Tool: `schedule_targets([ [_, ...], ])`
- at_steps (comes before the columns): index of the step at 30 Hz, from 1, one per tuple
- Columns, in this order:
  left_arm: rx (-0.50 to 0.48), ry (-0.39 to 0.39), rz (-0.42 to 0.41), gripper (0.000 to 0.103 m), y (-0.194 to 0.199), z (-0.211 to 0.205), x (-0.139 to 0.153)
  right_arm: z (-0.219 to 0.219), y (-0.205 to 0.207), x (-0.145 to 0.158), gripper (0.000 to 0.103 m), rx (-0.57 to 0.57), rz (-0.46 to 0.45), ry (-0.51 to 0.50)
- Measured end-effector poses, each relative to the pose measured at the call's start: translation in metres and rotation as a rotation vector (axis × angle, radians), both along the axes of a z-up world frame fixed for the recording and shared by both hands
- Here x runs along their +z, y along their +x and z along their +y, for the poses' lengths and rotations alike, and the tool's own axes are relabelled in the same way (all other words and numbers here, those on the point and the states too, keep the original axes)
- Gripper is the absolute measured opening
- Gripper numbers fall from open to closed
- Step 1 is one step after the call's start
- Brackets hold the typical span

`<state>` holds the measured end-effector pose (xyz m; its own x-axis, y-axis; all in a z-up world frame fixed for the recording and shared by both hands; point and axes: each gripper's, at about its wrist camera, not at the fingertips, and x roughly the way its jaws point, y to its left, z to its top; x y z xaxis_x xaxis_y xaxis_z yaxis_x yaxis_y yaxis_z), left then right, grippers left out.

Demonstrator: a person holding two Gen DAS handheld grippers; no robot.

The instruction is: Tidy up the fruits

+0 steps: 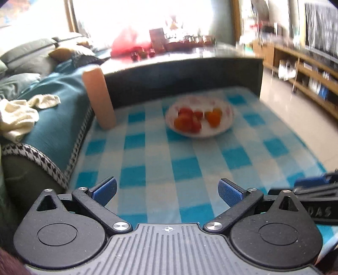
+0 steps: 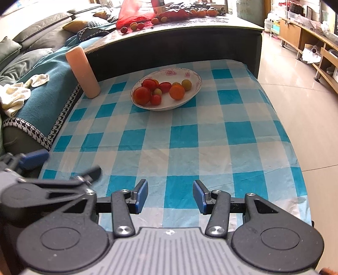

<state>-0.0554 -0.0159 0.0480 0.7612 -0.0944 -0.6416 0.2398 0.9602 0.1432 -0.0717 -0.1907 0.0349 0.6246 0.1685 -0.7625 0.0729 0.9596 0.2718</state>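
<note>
1. Firstly, the white oval porcelain plate with pink flower print (image 2: 190, 74) sits on the far half of the worktop covered by a blue-and-white checked cloth (image 2: 181, 135), well apart from both tongs and straight ahead of them.
2. Left tongs (image 1: 167, 193): released, blue pads spread wide, nothing between them; they hang over the near edge of the checked cloth. Their view is blurred.
3. Right tongs (image 2: 170, 196): released, blue pads parted with a narrower gap, nothing between them; only checked cloth shows in the gap. The left tongs appear blurred just beside them at the lower left of the right wrist view.
4. Plate contents: a large red tomato (image 2: 142, 95) at the near left, small red tomatoes (image 2: 156, 99) around it, a round orange fruit (image 2: 177, 92) at the near right, and a yellow-green round fruit (image 2: 186, 84) behind that. All lie inside the rim, several touching.
5. A ribbed peach-coloured cylinder (image 2: 83, 73) stands tilted at the far left corner of the cloth, leaning toward the dark cabinet (image 2: 175, 48) behind it, and near the plate without touching.
6. Top of the dark cabinet: loose small fruits (image 2: 135, 25) beside a red plastic bag (image 2: 135, 11); further items there are too small to tell.
7. Left of the worktop: a sofa under a teal throw (image 2: 42, 69), with cream cloths (image 2: 14, 95) lying on it.
</note>
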Motion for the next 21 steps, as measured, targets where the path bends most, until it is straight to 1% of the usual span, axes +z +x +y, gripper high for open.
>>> schedule_targets([
  [1,-0.004,-0.013,0.008,0.103,0.001,0.001,0.001,0.0,-0.001,0.001,0.059,0.0,-0.004,0.003],
  [3,-0.005,-0.023,0.051,0.103,0.007,0.001,-0.003,0.0,-0.003,0.002,0.059,0.002,-0.012,0.007],
  [5,-0.015,-0.013,0.092,0.103,0.011,-0.001,-0.008,0.001,-0.003,0.003,0.059,0.0,-0.015,-0.008],
  [8,-0.022,-0.007,0.126,0.103,0.014,-0.003,-0.013,0.001,-0.003,0.003,0.059,-0.001,-0.015,-0.006],
  [11,-0.022,-0.004,0.143,0.103,0.014,-0.004,-0.015,0.002,-0.003,0.002,0.059,-0.004,-0.012,-0.011],
  [14,-0.017,-0.025,0.169,0.103,0.016,-0.002,-0.018,0.003,-0.002,0.002,0.059,-0.006,-0.009,-0.015],
  [21,-0.017,-0.01,0.163,0.103,0.015,-0.003,-0.02,0.003,-0.001,-0.001,0.059,-0.008,0.004,-0.016],
])
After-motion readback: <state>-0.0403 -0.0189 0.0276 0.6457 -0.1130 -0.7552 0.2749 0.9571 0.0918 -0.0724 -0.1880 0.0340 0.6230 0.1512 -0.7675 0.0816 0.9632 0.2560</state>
